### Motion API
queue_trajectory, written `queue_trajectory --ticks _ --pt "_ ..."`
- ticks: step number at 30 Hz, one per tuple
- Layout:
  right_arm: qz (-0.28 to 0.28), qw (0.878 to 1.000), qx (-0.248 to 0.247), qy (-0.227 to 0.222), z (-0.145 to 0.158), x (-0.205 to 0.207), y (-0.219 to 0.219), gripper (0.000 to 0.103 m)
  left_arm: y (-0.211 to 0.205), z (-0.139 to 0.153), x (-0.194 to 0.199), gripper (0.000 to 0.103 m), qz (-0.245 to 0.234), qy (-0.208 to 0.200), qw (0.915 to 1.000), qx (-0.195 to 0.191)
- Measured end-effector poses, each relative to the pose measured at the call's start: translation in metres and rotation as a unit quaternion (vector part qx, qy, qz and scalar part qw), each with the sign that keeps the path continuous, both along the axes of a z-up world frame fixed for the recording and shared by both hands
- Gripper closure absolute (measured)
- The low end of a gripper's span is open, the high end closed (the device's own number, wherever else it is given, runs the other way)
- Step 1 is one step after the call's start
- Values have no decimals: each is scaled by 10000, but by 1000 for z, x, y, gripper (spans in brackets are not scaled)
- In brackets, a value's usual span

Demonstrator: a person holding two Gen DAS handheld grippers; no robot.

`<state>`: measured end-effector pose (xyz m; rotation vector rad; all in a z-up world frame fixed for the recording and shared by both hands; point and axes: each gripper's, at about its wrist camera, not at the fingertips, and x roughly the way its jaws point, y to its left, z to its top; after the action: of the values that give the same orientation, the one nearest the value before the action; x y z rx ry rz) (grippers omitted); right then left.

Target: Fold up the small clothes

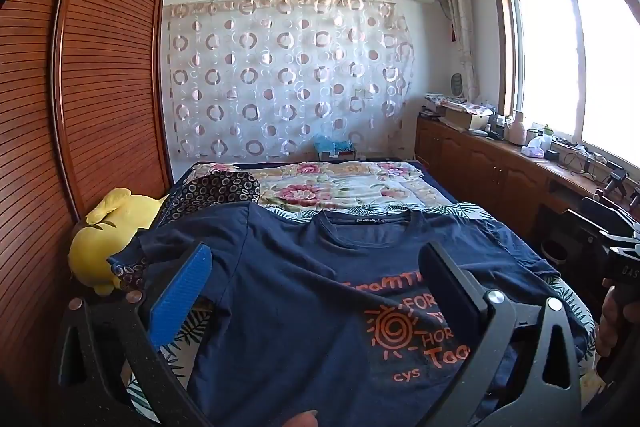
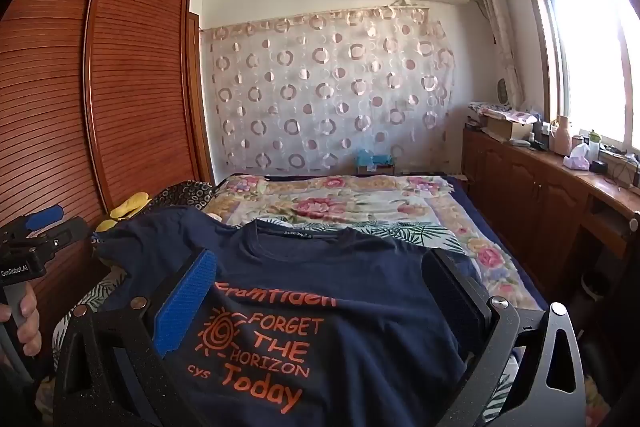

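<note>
Progress check: folding hasn't started, as far as I can judge.

The navy T-shirt (image 2: pixel 340 307) lies face up on the bed (image 2: pixel 420 211), collar toward the far wall, orange print readable ("FORGET THE HORIZON Today"). Body mostly flat. No fold line visible anywhere on it.

The wearer's-right sleeve (image 1: pixel 192 227) is bunched and riding up over a dark ring-patterned pillow (image 1: pixel 224 187); the opposite sleeve (image 1: pixel 516 247) lies spread toward the cabinet side. The hem is out of view under the grippers, so I can't tell whether it's straight.

Left gripper (image 1: pixel 316 287): jaws spread wide, above the shirt's chest, nothing between the fingers. Right gripper (image 2: pixel 320 291): same, spread wide over the print, holding nothing. Whether either touches the fabric is hard to say from these angles; looks like hovering.

Yellow plush toy (image 1: pixel 108 235) sits just beside the bunched sleeve, against the wardrobe (image 1: pixel 80 107).

Left to do, by my read: all of it — flatten the bunched sleeve, fold both sleeves in, then fold the body. The pillow under that sleeve will likely get in the way of the first fold.
</note>
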<state>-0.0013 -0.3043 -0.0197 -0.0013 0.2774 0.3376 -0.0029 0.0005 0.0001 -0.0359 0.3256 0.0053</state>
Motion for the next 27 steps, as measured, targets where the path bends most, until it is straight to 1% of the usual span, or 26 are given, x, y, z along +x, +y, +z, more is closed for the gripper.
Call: queue_trajectory --ticks 4,7,12,27 --pt "-24 10000 16 35 0 2 -1 0 4 0 1 0 13 117 9999 49" --pt "1 10000 -39 5 1 0 0 0 10 -2 0 0 -24 109 9999 50" --pt "5 10000 -31 3 1 1 0 0 6 -1 1 0 27 106 9999 88" --pt "-14 10000 -1 -12 0 -3 -1 0 -3 4 -6 0 -15 76 9998 195"
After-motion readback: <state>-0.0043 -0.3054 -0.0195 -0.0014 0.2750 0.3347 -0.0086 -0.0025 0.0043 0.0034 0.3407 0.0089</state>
